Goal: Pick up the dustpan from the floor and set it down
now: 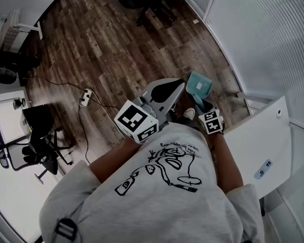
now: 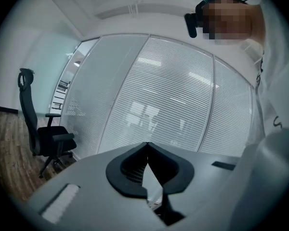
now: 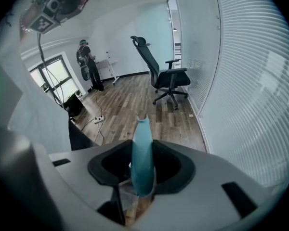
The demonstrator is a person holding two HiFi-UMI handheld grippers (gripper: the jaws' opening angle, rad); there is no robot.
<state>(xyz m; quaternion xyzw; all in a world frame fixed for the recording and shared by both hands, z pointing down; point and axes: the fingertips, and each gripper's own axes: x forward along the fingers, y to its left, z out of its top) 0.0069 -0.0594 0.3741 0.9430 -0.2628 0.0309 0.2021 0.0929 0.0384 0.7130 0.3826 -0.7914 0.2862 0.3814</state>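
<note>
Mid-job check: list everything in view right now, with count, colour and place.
dustpan: one, teal, handle between the jaws of the right gripper
office chairs: at least two, black, one by the glass wall, one at the head view's left
power strip: one, white, on the floor, dark cable attached
floor: brown wood planks
glass wall: white blinds, on the person's right
bystander: one, dark clothes, far end of the room
left gripper: grey, jaws together, empty
right gripper: grey, shut on the dustpan handle
</note>
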